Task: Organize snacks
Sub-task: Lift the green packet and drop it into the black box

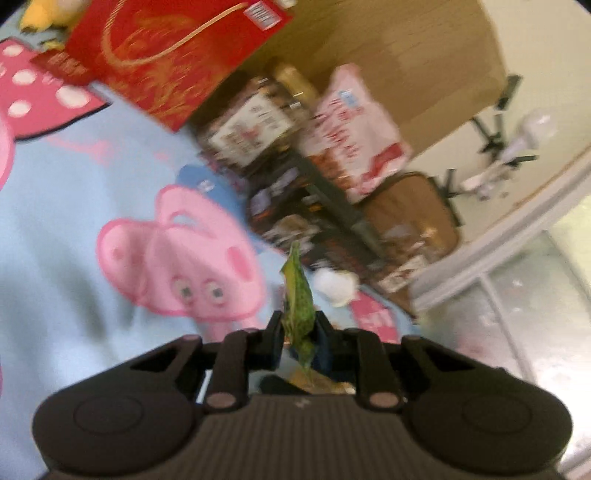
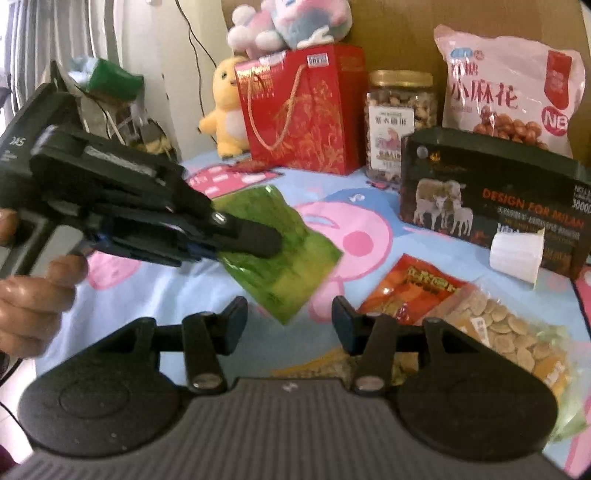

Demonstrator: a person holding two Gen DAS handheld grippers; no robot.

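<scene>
Left gripper [image 1: 298, 325] clamped tight on a green snack packet [image 2: 280, 254], jaws pinched down to the foil, packet lifted clear of the blue cartoon-print cloth [image 2: 207, 291]. From the left wrist view, packet seen edge-on, sticking up between the black fingers [image 1: 275, 325]; background heavily blurred. From the right wrist view, same gripper [image 2: 258, 238] reaching in from the left, gripped by a hand [image 2: 33, 295], packet hanging off its tip at a tilt (crinkled, shiny, no readable label).

Right gripper [image 2: 290, 317] low and near, jaws about half open, nothing between them, green packet just above and beyond the gap, not touching.

On the cloth, near right: orange-red snack packet [image 2: 410, 284], overlapped on its right by a clear bag of pale flat nuts [image 2: 517, 336]. Right, further back: dark box with sheep picture [image 2: 491, 199], small white cup [image 2: 517, 254] on its side just in front of it. Far right: pink bag of fried dough twists [image 2: 509, 85] leaning behind the box. Far middle: clear jar with gold lid [image 2: 400, 118], then red gift bag with rope handle [image 2: 303, 110] to its left. Yellow plush [image 2: 225, 114] far left of the bag, pink-and-grey plush [image 2: 291, 22] on top of it. Brown cardboard [image 2: 391, 40] behind the lot.
</scene>
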